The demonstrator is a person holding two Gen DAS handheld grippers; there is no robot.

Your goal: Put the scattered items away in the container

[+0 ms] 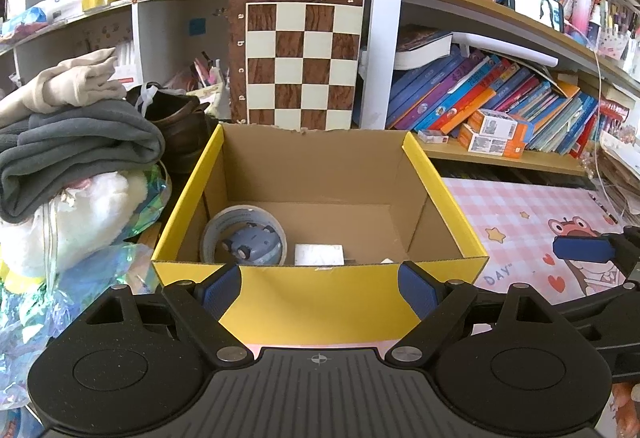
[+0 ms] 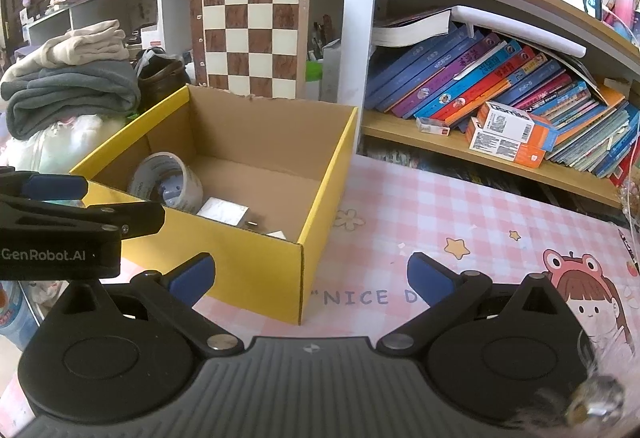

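My left tongs (image 1: 320,292) and right tongs (image 2: 311,280) both gape wide, gripping nothing. "GenRobot.AI" marks my left tongs; the pink mat (image 2: 460,206) reads "NICE D". The yellow cardboard box (image 1: 320,298) holds a tape roll (image 1: 244,240).

the box (image 1: 320,290) was bright yellow outside and plain brown cardboard inside. in it lay a roll of tape (image 1: 244,240) in pale grey, a grey-blue toy car (image 1: 252,244) and a white card (image 1: 319,254). the worktop (image 2: 460,214) wore a pink-and-white check with yellow stars and a cartoon figure. a chessboard (image 1: 300,66) showed brown and cream squares. folded cloth (image 1: 72,154) was dark grey under beige. each tool had blue pads (image 2: 192,278) on black fingers.
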